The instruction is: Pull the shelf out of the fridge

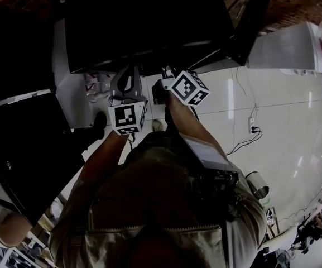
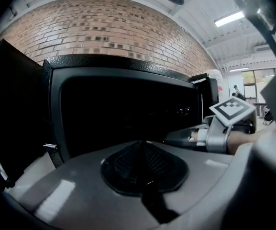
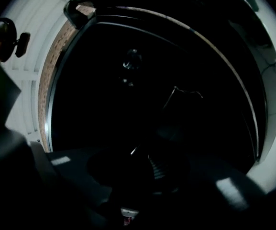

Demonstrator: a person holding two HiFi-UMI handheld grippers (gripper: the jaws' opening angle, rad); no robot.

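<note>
The black fridge (image 1: 149, 21) stands open in front of me, its door (image 1: 29, 149) swung out to the left. Its inside (image 2: 123, 114) is dark, and only a faint wire outline (image 3: 185, 94) shows there, so the shelf cannot be made out clearly. My left gripper (image 1: 126, 82) hovers just outside the opening, and its black pads (image 2: 142, 169) meet with nothing between them. My right gripper (image 1: 164, 76) reaches into the lower opening. From the left gripper view, my right gripper (image 2: 214, 134) is at the right, pointing into the fridge. Its jaws are lost in the dark.
A white floor (image 1: 283, 121) spreads to the right with a power strip (image 1: 253, 126) and its cable. A white appliance (image 1: 286, 46) stands beside the fridge. A metal can (image 1: 256, 184) sits near my right side. A brick wall (image 2: 104, 28) rises behind.
</note>
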